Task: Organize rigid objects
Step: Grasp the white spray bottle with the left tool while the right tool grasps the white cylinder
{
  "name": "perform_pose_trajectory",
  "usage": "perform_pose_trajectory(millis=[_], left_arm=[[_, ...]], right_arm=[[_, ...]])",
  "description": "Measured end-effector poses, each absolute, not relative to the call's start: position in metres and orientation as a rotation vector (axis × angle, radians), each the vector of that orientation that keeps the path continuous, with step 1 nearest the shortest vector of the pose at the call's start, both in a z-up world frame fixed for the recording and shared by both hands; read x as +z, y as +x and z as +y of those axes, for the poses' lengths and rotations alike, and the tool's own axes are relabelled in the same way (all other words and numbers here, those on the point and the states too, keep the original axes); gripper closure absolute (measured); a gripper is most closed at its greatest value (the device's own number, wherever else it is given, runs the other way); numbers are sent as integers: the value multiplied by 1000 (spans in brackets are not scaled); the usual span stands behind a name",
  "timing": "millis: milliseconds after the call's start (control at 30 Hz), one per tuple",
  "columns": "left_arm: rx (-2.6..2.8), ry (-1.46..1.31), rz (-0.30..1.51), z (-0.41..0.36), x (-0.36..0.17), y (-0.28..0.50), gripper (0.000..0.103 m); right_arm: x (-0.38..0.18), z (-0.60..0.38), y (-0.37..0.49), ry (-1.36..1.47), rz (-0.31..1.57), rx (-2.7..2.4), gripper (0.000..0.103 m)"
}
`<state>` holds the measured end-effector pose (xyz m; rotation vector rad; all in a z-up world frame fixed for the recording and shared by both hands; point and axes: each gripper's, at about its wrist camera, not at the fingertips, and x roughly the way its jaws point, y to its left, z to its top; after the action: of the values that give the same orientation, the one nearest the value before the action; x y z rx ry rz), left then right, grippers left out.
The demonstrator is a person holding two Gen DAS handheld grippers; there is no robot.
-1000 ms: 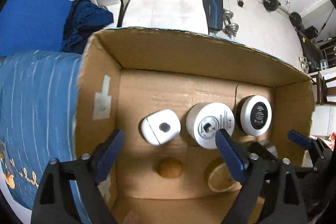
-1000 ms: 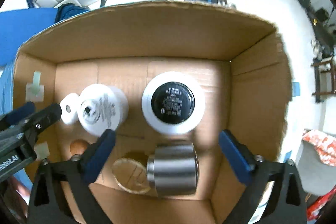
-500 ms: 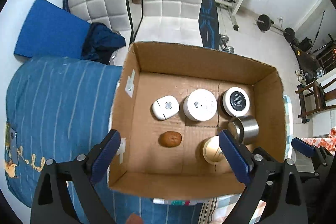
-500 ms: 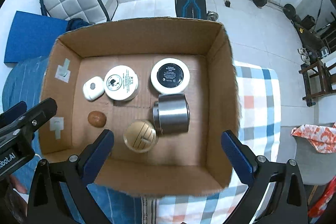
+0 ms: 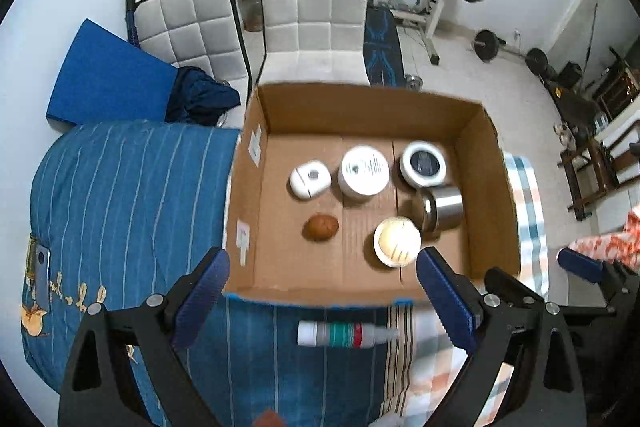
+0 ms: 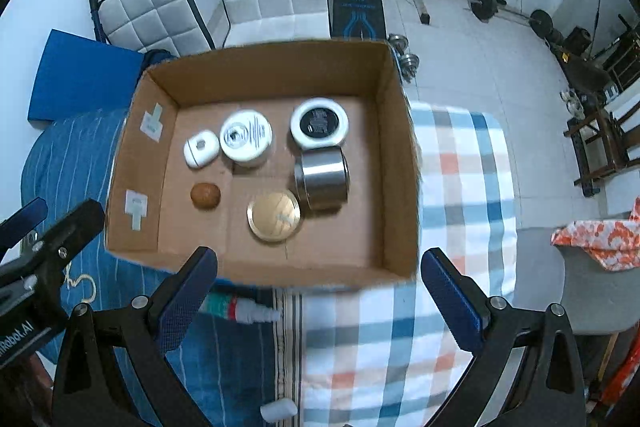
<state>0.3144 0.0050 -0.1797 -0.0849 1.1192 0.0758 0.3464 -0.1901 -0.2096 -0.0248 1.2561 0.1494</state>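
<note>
- As I look through the left wrist view, my left gripper [image 5: 322, 301] hangs with jaws spread and empty above the cardboard box [image 5: 486, 183], where jars, a steel tin [image 5: 442, 207] and a brown ball [image 5: 321, 227] sit.
- In the right wrist view, my right gripper [image 6: 318, 291] likewise gapes empty; a small bottle [image 6: 240, 309] lies on the bed beside the box.

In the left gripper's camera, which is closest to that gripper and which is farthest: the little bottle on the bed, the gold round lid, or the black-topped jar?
1. Little bottle, lying on the bed between the open left gripper's fingers.
2. Gold round lid, inside the box, near its front right.
3. Black-topped jar, back right of the box.
</note>
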Motion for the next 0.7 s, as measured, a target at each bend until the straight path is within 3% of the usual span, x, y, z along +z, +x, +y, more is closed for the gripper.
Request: perform_pose_trajectory(millis=[133,300,633,667,700], left_arm=[[62,14,1178,-11,-209,287,7],[-7,218,1342,-41,-287,262,7],[-114,548,1465,-85,-385,275,7],[-131,565,1477,-88,-392,278,9],[-141,576,1483,-90,-397,280,17]], right_arm=[[-237,-207,321,-23,1318,137,0],[-286,-233,288,32,1403,123,0],[-359,-248,264,15,1526,102,0],[-363,-247,263,13,1534,105,0],[-367,-247,262,8,1540,103,0]])
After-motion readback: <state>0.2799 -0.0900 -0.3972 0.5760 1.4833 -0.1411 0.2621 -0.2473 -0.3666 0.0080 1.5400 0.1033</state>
